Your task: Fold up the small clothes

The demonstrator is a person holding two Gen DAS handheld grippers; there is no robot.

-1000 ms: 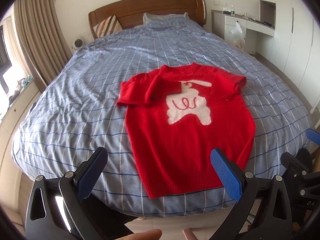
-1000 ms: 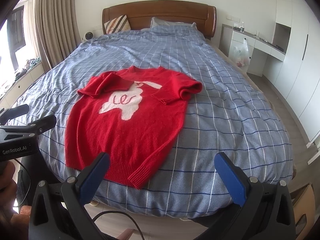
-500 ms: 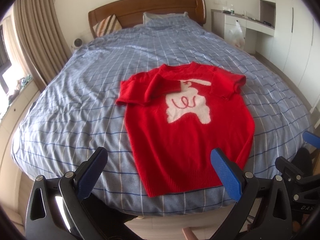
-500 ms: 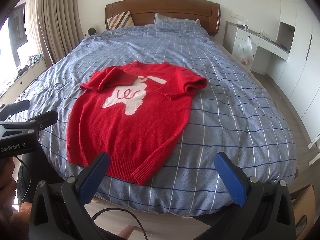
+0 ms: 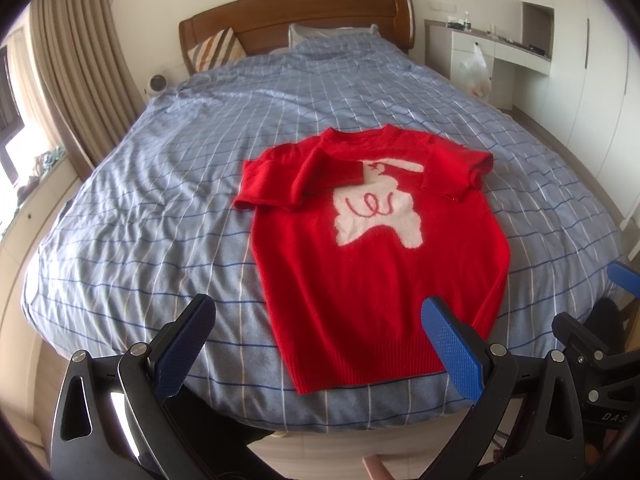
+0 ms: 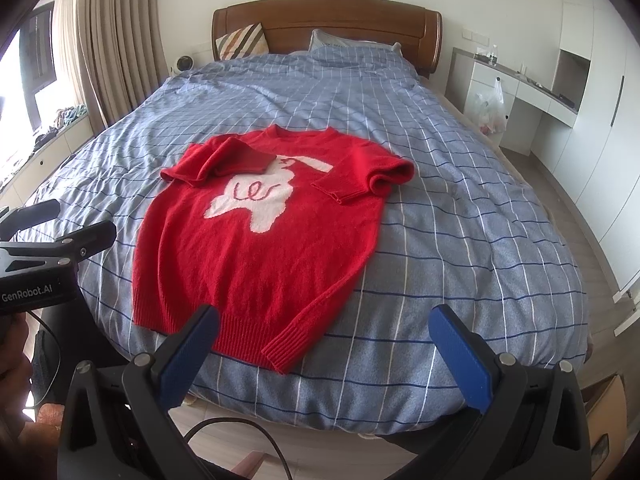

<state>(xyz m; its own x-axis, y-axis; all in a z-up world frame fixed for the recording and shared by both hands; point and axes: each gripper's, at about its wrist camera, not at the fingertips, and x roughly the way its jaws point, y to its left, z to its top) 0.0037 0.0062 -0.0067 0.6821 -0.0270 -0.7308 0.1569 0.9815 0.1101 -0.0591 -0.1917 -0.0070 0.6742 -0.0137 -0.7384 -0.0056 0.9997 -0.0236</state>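
Note:
A red knitted sweater [image 5: 372, 264] [image 6: 260, 248] with a white animal shape on the chest lies face up on the bed, hem toward me. Both sleeves are folded in over the chest. My left gripper [image 5: 316, 344] hangs open above the foot of the bed, just short of the hem's left corner, holding nothing. My right gripper [image 6: 324, 350] is open too, over the hem's right corner, and is empty. In the left wrist view the right gripper shows at the right edge [image 5: 600, 344]; in the right wrist view the left gripper shows at the left edge [image 6: 52, 248].
The bed [image 5: 160, 200] has a blue checked cover and a wooden headboard [image 6: 328, 20] with pillows. Curtains [image 6: 116, 40] and a window ledge run along the left. A white desk [image 6: 520, 92] with a plastic bag and cupboards stand on the right.
Both grippers have drifted slightly forward toward the bed; the sweater sits a bit nearer in both views. Neither gripper has changed its opening.

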